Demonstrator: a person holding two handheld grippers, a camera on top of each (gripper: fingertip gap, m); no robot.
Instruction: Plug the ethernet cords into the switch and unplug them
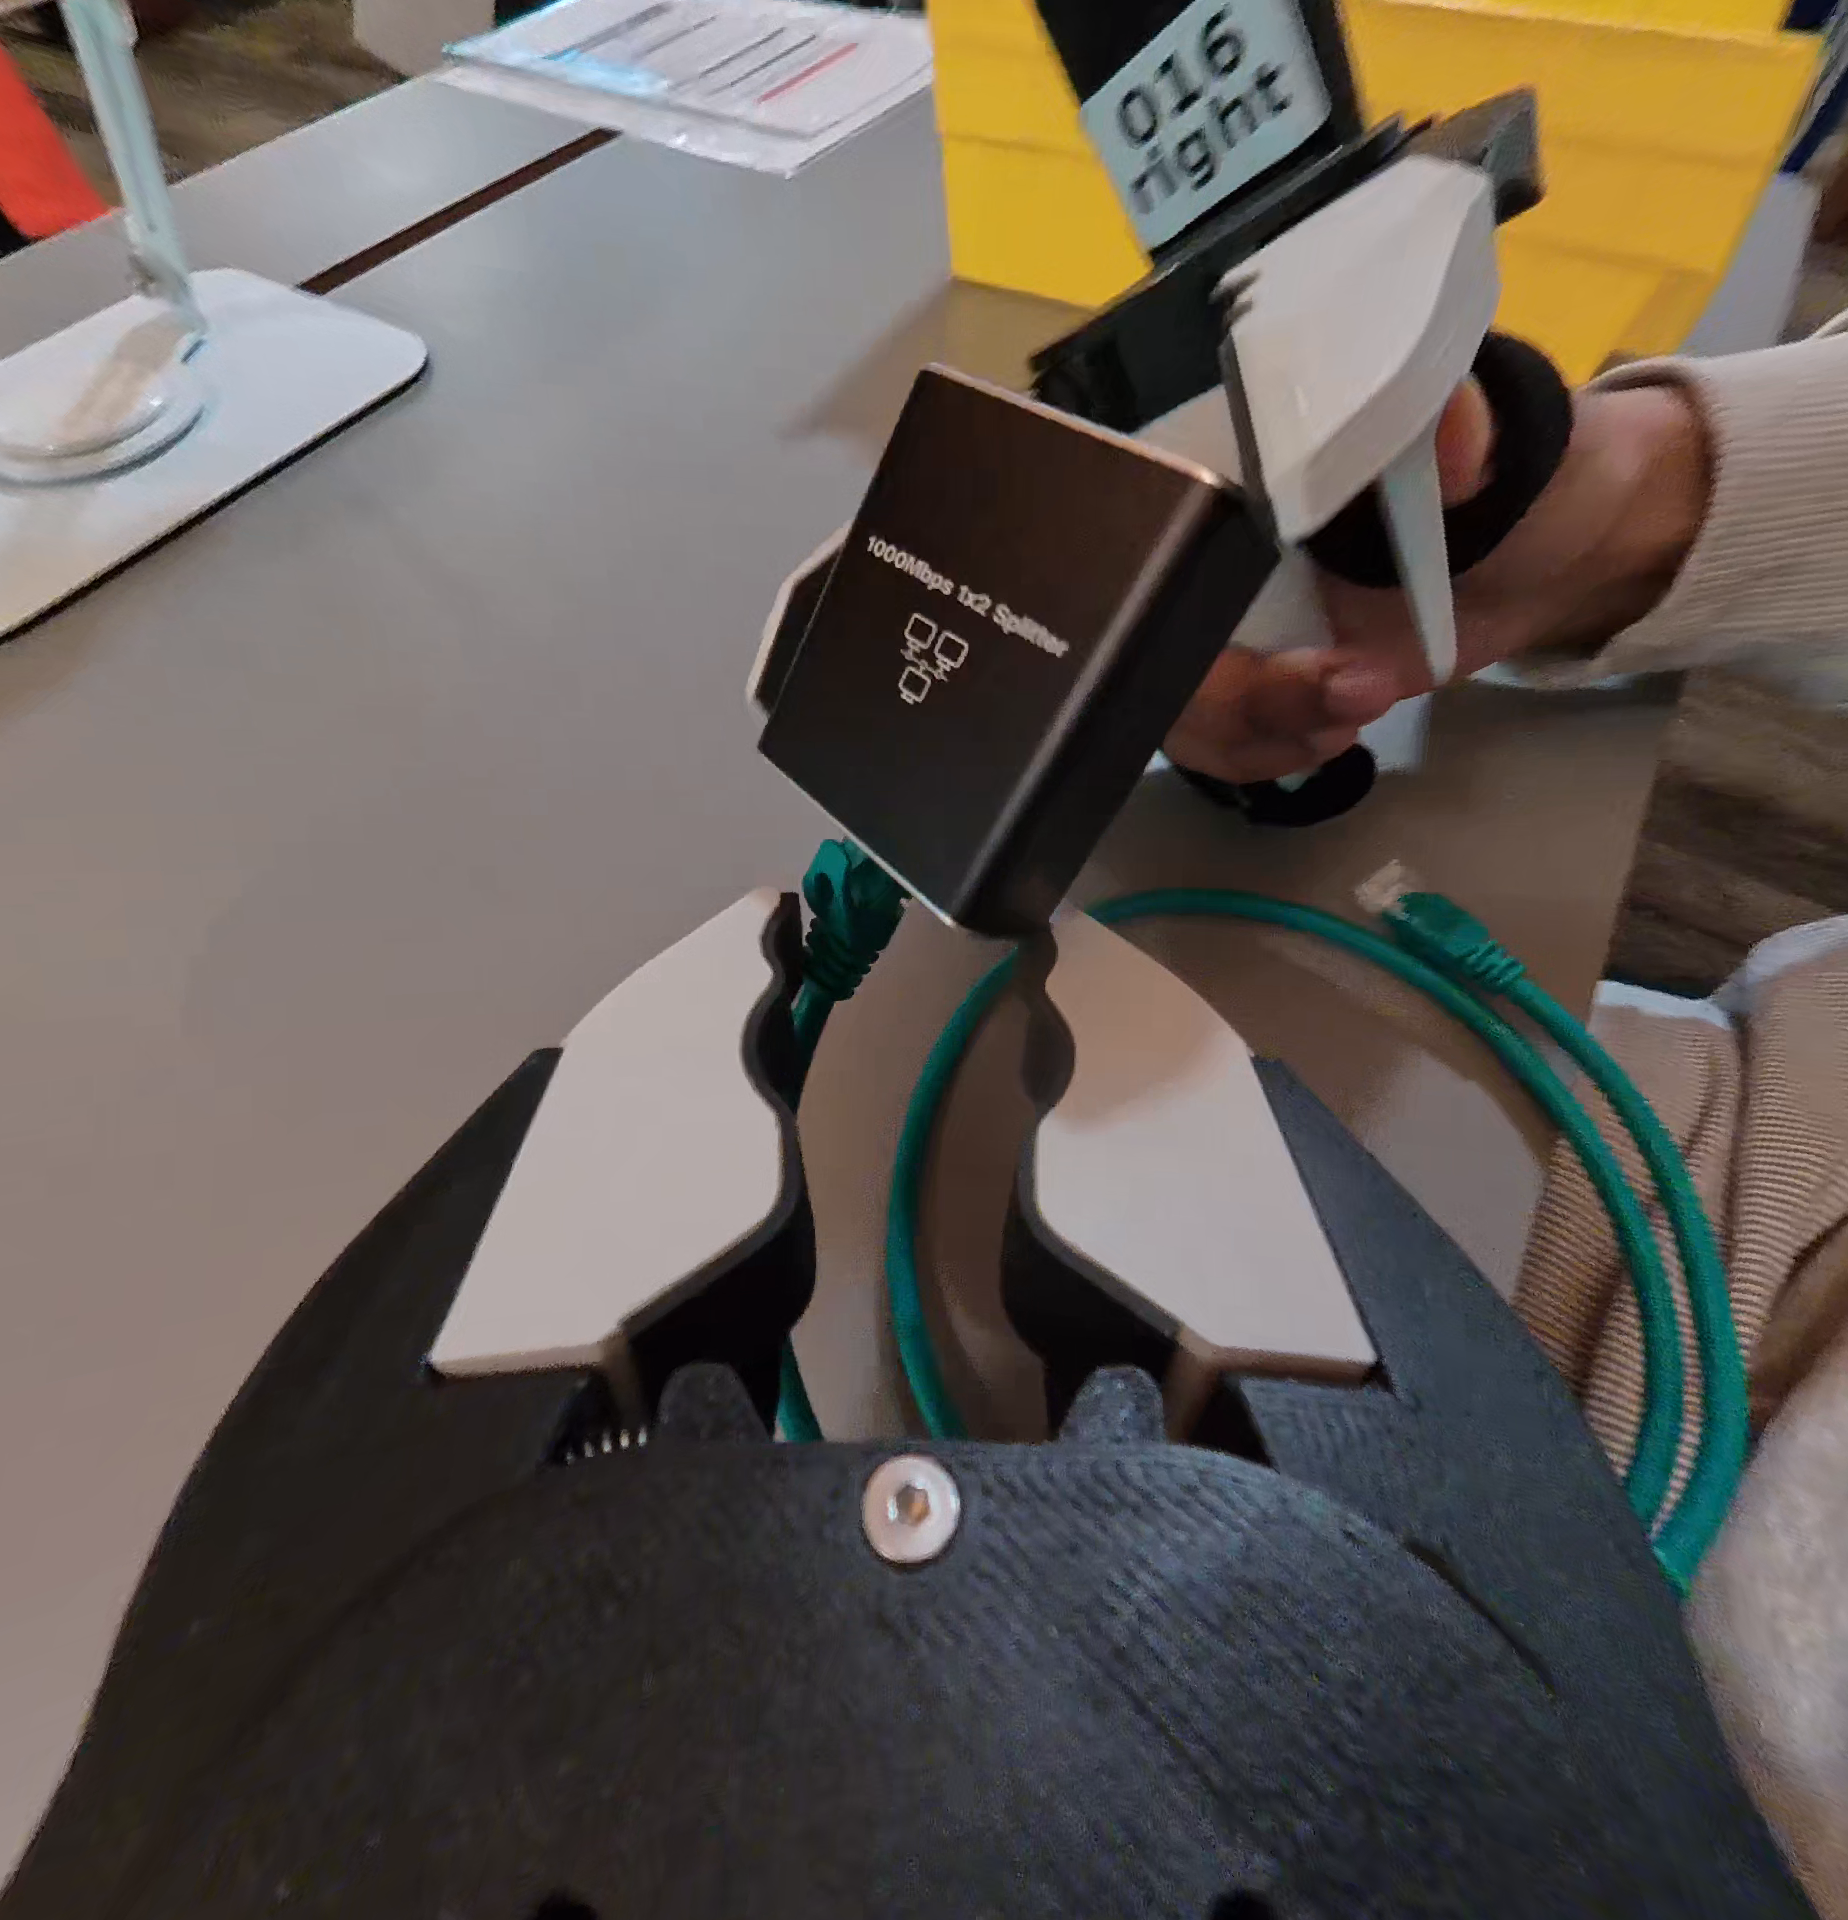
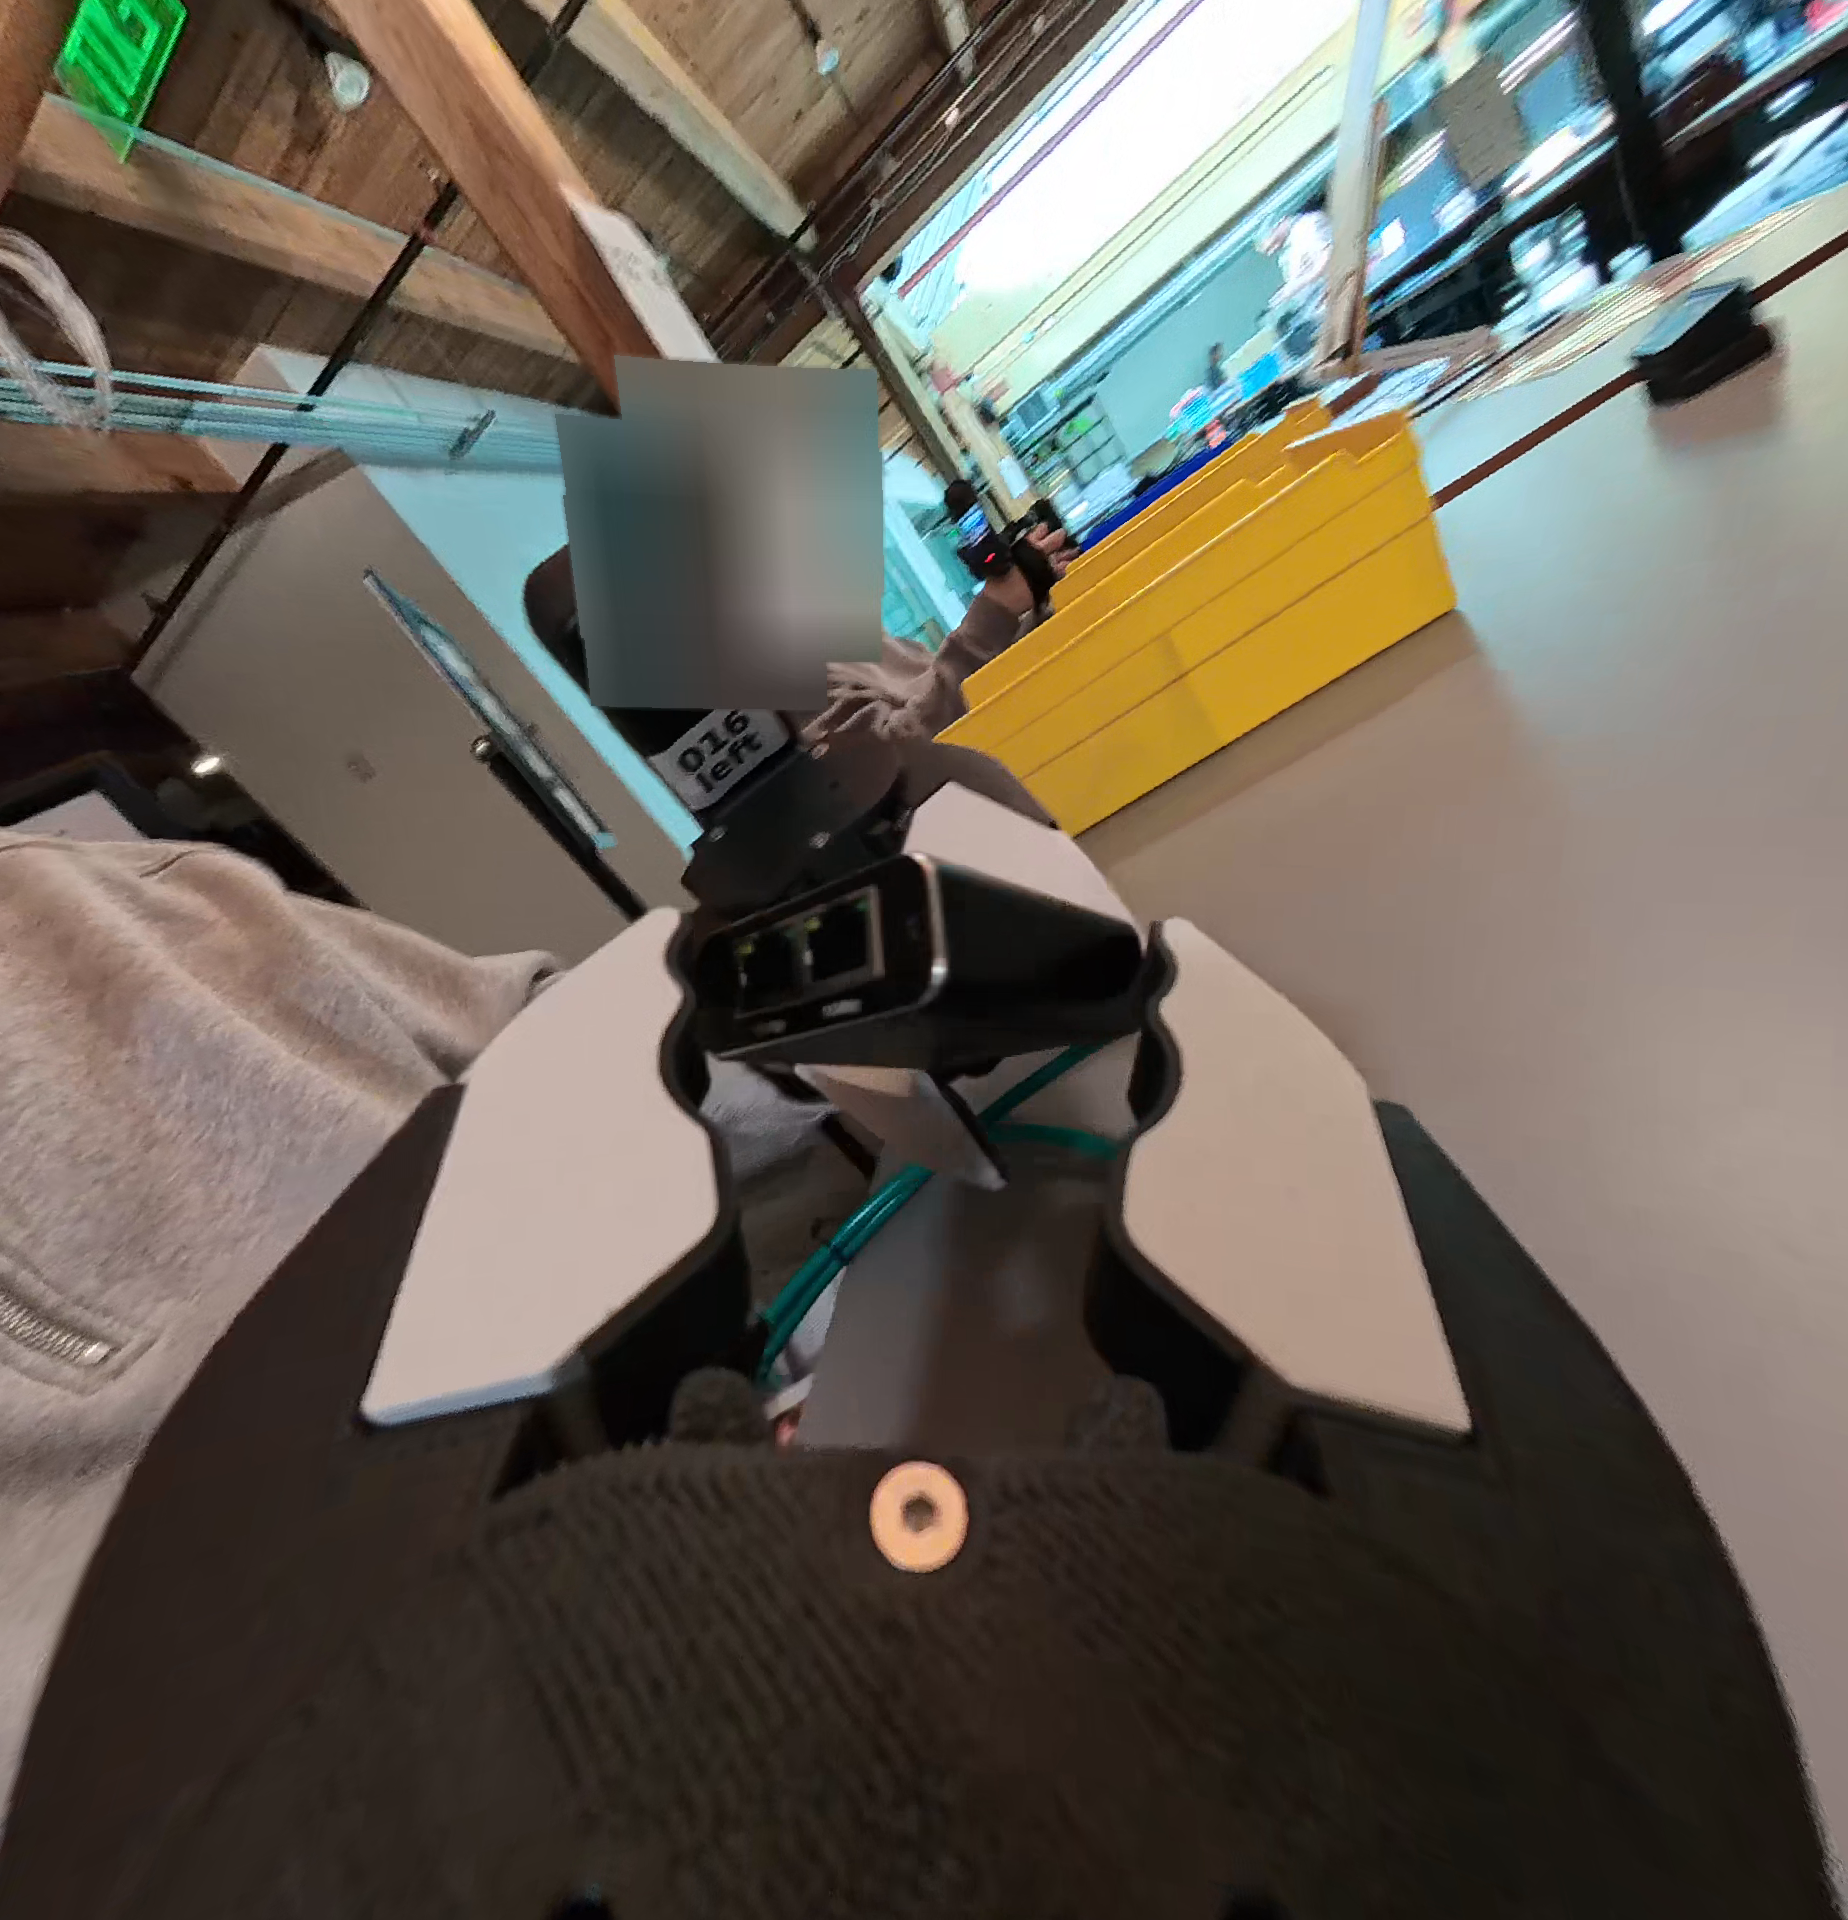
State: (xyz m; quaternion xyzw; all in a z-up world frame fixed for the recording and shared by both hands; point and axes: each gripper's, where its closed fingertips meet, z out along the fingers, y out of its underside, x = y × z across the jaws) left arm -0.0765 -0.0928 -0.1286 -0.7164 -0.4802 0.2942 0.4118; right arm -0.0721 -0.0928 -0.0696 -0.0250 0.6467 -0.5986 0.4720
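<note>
The black switch box (image 1: 1003, 644) is in the air, clamped between the white fingers (image 1: 1356, 395) of my right gripper. In the right wrist view the switch (image 2: 920, 966) sits between the fingertips of my right gripper (image 2: 920, 940), with two empty ports facing the camera. My left gripper (image 1: 915, 925) is just below the switch with its jaws apart. A green ethernet plug (image 1: 847, 914) lies against its left finger (image 1: 671, 1122), tip at the switch's lower end, seemingly in a port. The green cord (image 1: 1585, 1122) loops over the table; its other plug (image 1: 1439, 925) lies loose at the right.
The grey table (image 1: 432, 727) holds a white monitor stand base (image 1: 172, 416) at the left, a plastic-sleeved sheet (image 1: 712, 73) at the back and yellow bins (image 1: 1626, 187) (image 2: 1211, 644). A person's beige sleeve (image 1: 1730, 520) and the table edge are at the right.
</note>
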